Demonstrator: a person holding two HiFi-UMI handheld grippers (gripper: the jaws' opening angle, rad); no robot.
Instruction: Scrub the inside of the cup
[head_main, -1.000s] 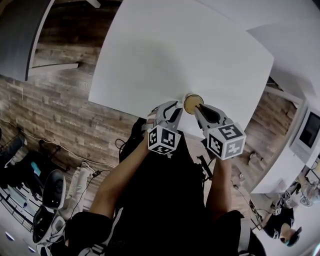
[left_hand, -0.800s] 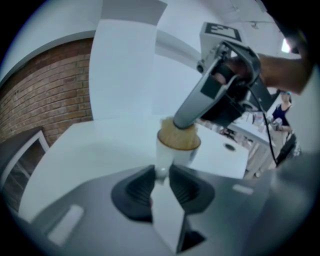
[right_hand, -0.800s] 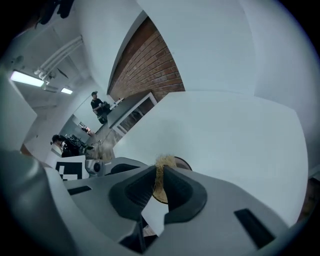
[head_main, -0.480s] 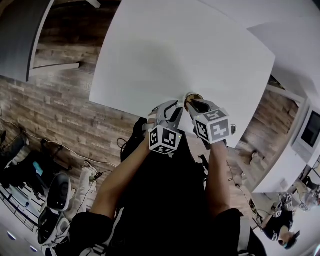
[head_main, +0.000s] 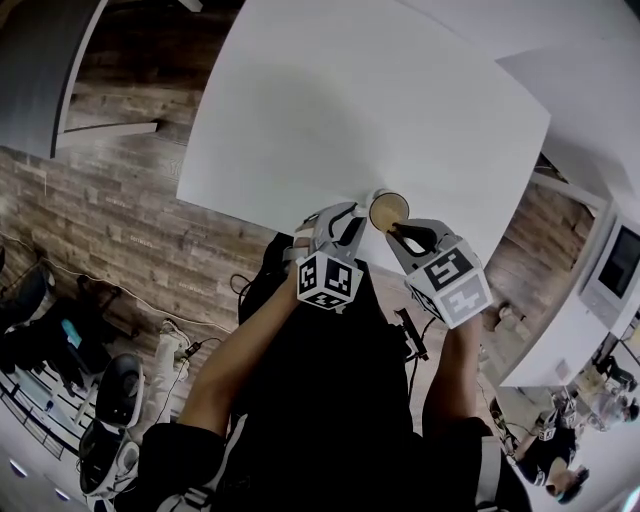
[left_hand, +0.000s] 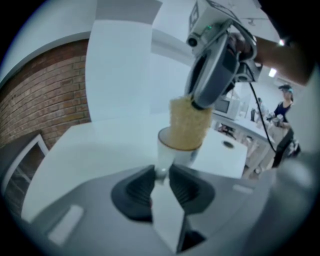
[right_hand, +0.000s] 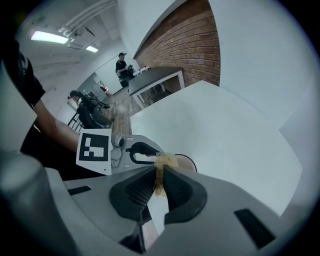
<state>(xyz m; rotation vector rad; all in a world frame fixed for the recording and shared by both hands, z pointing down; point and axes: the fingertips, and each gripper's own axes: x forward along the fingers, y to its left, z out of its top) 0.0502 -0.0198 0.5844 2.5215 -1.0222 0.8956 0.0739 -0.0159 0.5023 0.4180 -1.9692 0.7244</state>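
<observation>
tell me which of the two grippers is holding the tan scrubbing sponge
The right gripper: its jaws are pinched on the tan fibrous scrubbing sponge, which dips into the white cup. The left gripper is instead clamped on that cup.

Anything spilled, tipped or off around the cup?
Nothing stands out. The cup is upright near the table edge, its handle in the left hand-held gripper. The right hand-held gripper holds a scrub pad in its mouth. No spill shows.
</observation>
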